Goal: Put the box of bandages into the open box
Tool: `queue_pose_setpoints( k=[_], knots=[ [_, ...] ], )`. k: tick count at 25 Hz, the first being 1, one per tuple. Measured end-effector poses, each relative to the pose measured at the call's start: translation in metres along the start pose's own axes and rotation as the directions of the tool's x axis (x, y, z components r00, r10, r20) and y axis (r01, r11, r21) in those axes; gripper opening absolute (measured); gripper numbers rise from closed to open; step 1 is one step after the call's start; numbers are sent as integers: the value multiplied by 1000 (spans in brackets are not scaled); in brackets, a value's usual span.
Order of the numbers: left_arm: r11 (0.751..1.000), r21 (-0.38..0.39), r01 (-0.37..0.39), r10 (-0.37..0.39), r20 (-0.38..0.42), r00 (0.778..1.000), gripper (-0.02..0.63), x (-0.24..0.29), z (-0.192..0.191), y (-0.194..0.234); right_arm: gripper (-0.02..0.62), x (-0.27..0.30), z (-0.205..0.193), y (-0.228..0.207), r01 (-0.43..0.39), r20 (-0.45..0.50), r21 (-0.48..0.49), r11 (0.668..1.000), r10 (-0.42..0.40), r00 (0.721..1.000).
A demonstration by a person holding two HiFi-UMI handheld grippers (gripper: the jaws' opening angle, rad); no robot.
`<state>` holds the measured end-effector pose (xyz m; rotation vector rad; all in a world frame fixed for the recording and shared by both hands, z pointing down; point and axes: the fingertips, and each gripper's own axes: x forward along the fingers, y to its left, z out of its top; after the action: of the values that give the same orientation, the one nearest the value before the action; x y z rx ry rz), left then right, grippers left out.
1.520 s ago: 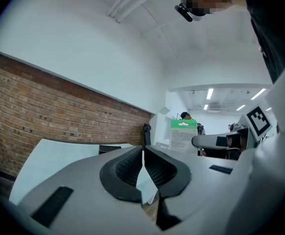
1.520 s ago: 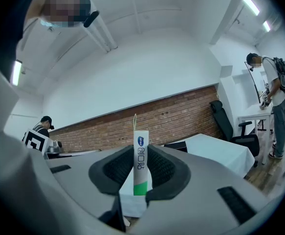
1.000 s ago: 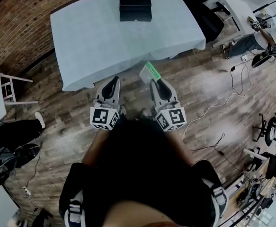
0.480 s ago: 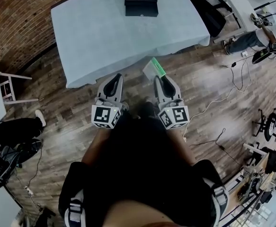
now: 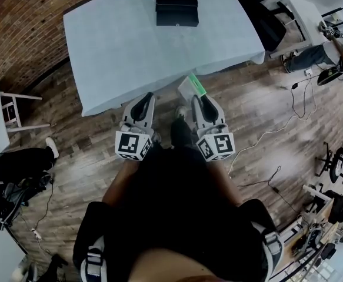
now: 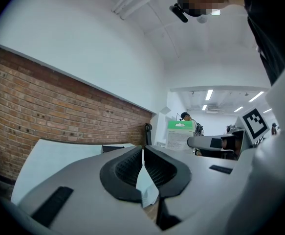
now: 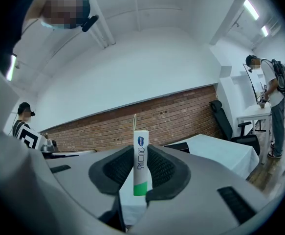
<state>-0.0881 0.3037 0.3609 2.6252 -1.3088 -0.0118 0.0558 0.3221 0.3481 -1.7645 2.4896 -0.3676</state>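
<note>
Op: Green and white, the box of bandages point(image 5: 192, 87). Have I still got it?
Ann: Yes. Your right gripper point(image 5: 197, 100) holds it. The jaws are part-way open and the pads point(image 7: 119, 168) press on its two broad faces. It stands upright with its narrow edge toward the gripper camera. It's not over the table yet. It hangs above the wood floor point(image 5: 265, 116), just short of the cloth edge.
Op: What changed in the last second?
Ann: You walked forward. The table point(image 5: 124, 51) edge has come down the head view toward both grippers. The open box point(image 5: 176, 7) has shifted slightly right at the far side. One leg point(image 5: 180, 131) now shows out ahead, between the grippers. The grip looks the same.
Op: What does that mean for the task?
Ann: You're in the carry stage, I'd say. The bandages are secure and the gap is closing. The open box is still well apart from you, across the whole tabletop, so you'll probably have to lean in or go round.
Op: And the left gripper point(image 5: 143, 103)?
Ann: Its jaws meet at the tips with nothing between them. Only pale cloth shows through the gap lower down. It rides beside the right one, idle.
</note>
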Motion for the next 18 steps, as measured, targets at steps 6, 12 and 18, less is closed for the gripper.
queue_pose_setpoints(
  k=[6,12,18],
  knots=[
    [999,8,-38,38,-6,999,40,53,6,8,101,39,12,-38,-37,-6,4,999,37,999],
    [997,33,-66,67,-12,998,40,115,10,9,101,77,25,-89,-61,-16,9,998,61,998],
    [995,43,-85,87,-32,996,40,169,10,-2,101,105,37,-140,-88,-29,16,996,89,996]
  ],
)
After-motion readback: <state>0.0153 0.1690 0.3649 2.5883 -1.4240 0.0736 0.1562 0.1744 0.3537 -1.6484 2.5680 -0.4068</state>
